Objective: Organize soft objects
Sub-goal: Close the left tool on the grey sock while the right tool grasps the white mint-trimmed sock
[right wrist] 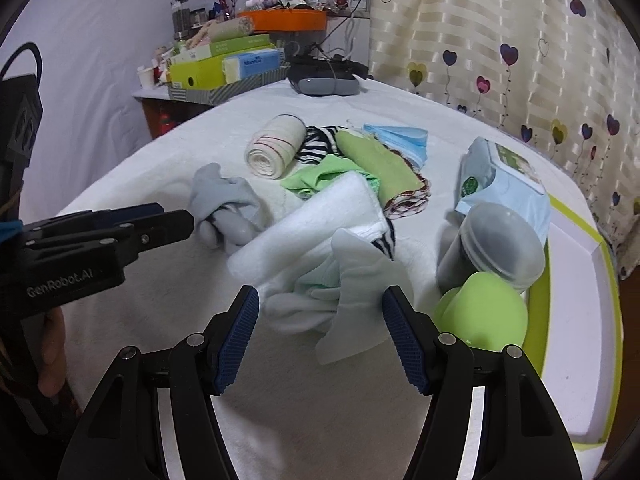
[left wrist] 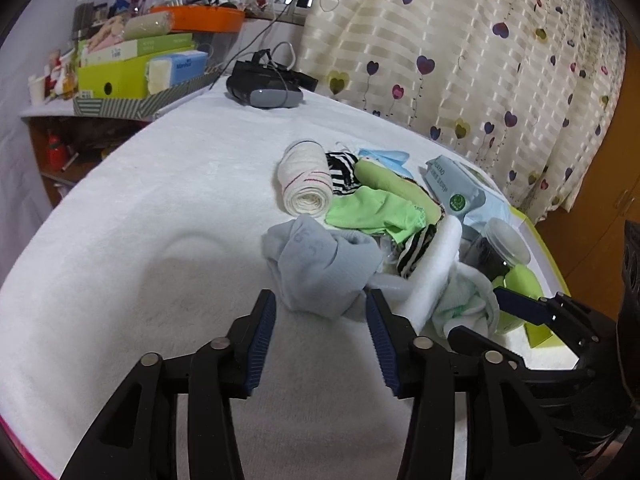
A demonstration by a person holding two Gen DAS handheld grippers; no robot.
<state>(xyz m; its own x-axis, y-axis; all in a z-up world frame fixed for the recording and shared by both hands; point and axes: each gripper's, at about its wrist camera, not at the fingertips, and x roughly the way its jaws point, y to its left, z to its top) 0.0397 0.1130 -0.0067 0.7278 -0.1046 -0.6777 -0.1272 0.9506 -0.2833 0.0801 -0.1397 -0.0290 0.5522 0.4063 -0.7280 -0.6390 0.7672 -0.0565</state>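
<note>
A crumpled grey sock [left wrist: 316, 264] lies on the white bedspread [left wrist: 160, 220] just ahead of my left gripper [left wrist: 320, 312]. Its jaws stand wide and open, with the sock's near end between the tips and no pad pressing it. In the right wrist view the left gripper [right wrist: 180, 214] points at that grey sock [right wrist: 224, 208] from the left. My right gripper [right wrist: 322, 308] is open too, and a pale crumpled sock [right wrist: 356, 280] lies between its fingers. A white folded towel [right wrist: 320, 220] rests behind it. The right gripper [left wrist: 474, 310] shows at the right of the left view.
Further back lie a rolled cream towel [right wrist: 274, 148], striped cloth [right wrist: 316, 140], green cloths [right wrist: 380, 168] and a blue mask [right wrist: 400, 136]. At right are a wipes pack [right wrist: 500, 180], a jar [right wrist: 492, 244], a green ball [right wrist: 480, 312] and a green-rimmed tray [right wrist: 580, 320]. A headset [right wrist: 328, 80] sits at the far edge.
</note>
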